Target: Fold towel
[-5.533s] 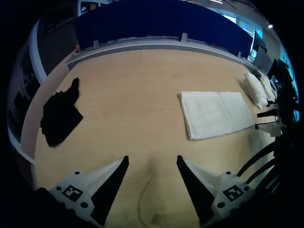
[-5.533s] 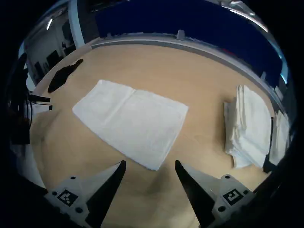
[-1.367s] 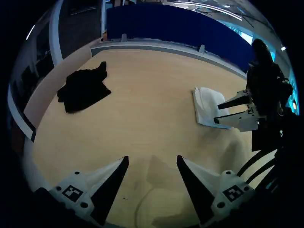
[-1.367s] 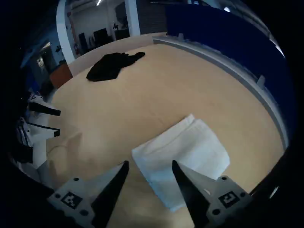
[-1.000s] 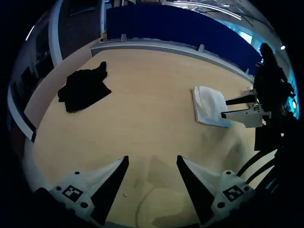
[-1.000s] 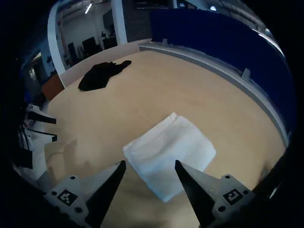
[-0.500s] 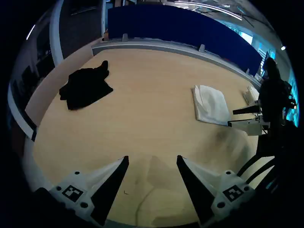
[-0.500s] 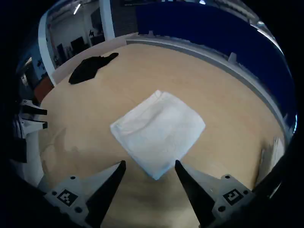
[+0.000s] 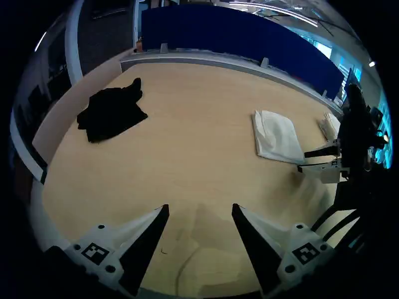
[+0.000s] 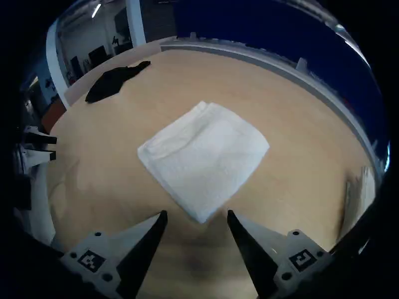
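**Both grippers standing open; folded towel lying flat on the table**

The right gripper [image 10: 197, 212] is holding its two tapered, white-backed fingers spread apart, with nothing pinched between them. Each finger is carrying a small square black-and-white marker near its base. The near corner of the towel [image 10: 204, 154] is pointing into the gap between the tips; whether it is touching them cannot be told.

The towel is lying folded into a near-square pad of white, nubby terry. It is sitting diamond-wise to this gripper, with a thicker rolled fold running along its far-left edge.

The left gripper [image 9: 199, 205] is likewise holding its fingers wide apart over bare tabletop, well apart from the towel and gripping nothing.

The table [image 9: 199, 124] is showing a smooth, pale wood-grain surface with a curved edge. A crumpled black cloth [image 9: 109, 114] is lying limp near the far-left side. A grey rail is running along the far edge, and a dark blue partition [image 9: 234, 32] is standing behind it. A stack of white cloths [image 9: 329, 124] is sitting beyond the towel, near the right edge.
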Demonstrator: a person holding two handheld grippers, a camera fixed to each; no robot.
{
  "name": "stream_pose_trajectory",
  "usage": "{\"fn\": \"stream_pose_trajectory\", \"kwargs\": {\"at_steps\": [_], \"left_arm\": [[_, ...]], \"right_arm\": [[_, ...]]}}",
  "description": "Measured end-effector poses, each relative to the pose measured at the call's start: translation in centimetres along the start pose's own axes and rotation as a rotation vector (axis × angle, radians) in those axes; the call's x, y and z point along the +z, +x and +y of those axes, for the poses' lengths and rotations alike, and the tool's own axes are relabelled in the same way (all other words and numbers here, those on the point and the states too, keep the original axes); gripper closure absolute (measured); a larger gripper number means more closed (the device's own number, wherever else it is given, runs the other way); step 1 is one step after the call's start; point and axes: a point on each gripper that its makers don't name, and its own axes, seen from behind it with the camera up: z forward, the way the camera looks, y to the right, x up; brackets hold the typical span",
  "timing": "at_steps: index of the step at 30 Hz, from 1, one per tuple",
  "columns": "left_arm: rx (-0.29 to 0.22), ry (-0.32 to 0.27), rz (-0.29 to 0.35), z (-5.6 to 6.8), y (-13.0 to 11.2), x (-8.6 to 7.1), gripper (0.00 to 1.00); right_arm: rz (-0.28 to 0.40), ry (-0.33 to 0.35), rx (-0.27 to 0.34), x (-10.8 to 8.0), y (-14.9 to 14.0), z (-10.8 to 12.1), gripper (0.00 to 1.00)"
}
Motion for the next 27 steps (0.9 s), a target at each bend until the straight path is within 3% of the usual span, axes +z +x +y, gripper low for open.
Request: {"fn": "stream_pose_trajectory", "kwargs": {"at_steps": [15, 20, 27], "left_arm": [[0.006, -0.003, -0.002, 0.1, 0.17, 0.49, 0.07], [0.005, -0.004, -0.003, 0.24, 0.27, 0.5, 0.07], [0.011, -0.002, -0.003, 0.2, 0.33, 0.6, 0.07]], "right_arm": [[-0.02, 0.004, 0.007, 0.21, -0.41, 0.33, 0.59], [-0.019, 0.004, 0.015, 0.21, -0.39, 0.44, 0.85], [-0.011, 0.008, 0.045, 0.11, -0.15, 0.68, 0.94]]}}
